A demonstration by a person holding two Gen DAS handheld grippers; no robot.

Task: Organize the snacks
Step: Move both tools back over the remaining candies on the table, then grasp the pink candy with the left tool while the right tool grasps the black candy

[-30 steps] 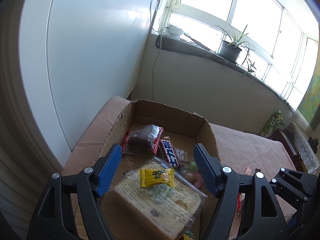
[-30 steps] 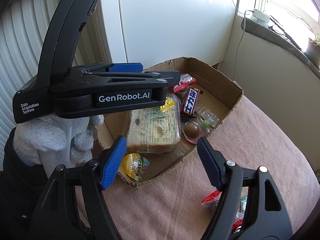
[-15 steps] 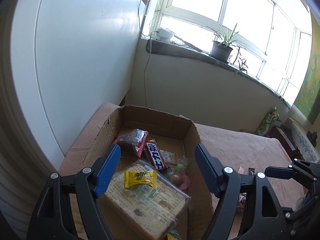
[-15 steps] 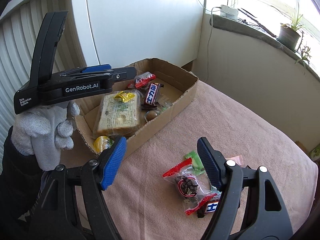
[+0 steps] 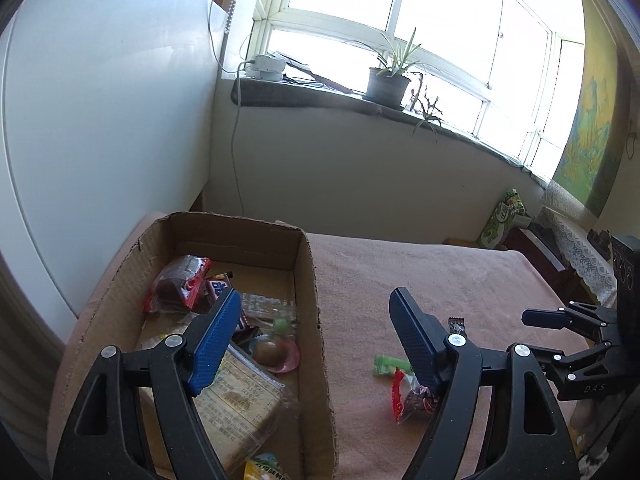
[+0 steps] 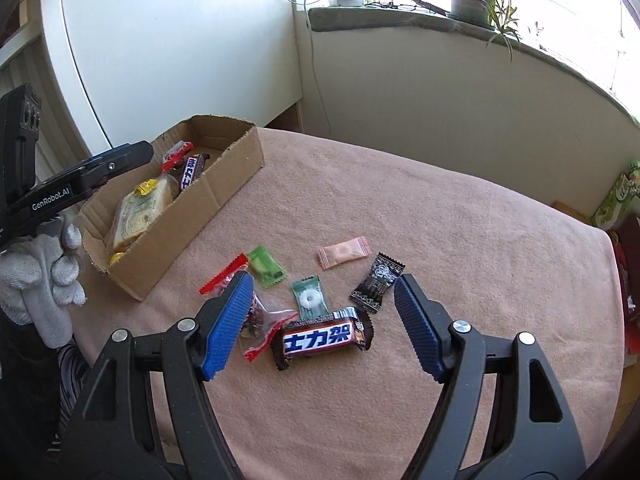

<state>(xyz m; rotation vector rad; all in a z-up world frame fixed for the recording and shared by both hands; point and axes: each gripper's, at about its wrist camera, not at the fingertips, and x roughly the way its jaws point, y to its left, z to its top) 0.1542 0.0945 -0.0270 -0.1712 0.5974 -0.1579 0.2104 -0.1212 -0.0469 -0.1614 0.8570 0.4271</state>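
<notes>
A cardboard box (image 6: 224, 188) on the pink-covered table holds several snacks: a wrapped bread block (image 5: 236, 396), a chocolate bar (image 6: 191, 170) and a red-wrapped cake (image 5: 180, 286). Loose snacks lie on the cloth: a Snickers bar (image 6: 320, 338), a red-edged clear packet (image 6: 260, 320), green candies (image 6: 266, 268) (image 6: 310, 298), a pink candy (image 6: 344, 256) and a black candy (image 6: 378, 282). My right gripper (image 6: 324, 320) is open and empty, just above the Snickers bar. My left gripper (image 5: 316, 338) is open and empty over the box's right wall (image 5: 316, 320).
The table (image 6: 440, 240) stands against a white cabinet (image 6: 168, 40) on the left and a wall with a window sill (image 6: 400, 16) bearing a potted plant. A green packet (image 5: 504, 220) lies beyond the far right table edge. The left gripper's body (image 6: 80, 188) shows beside the box.
My right gripper has drawn back from the box to above the loose snacks on the cloth. My left gripper has swung right, from over the box interior to its right wall.
</notes>
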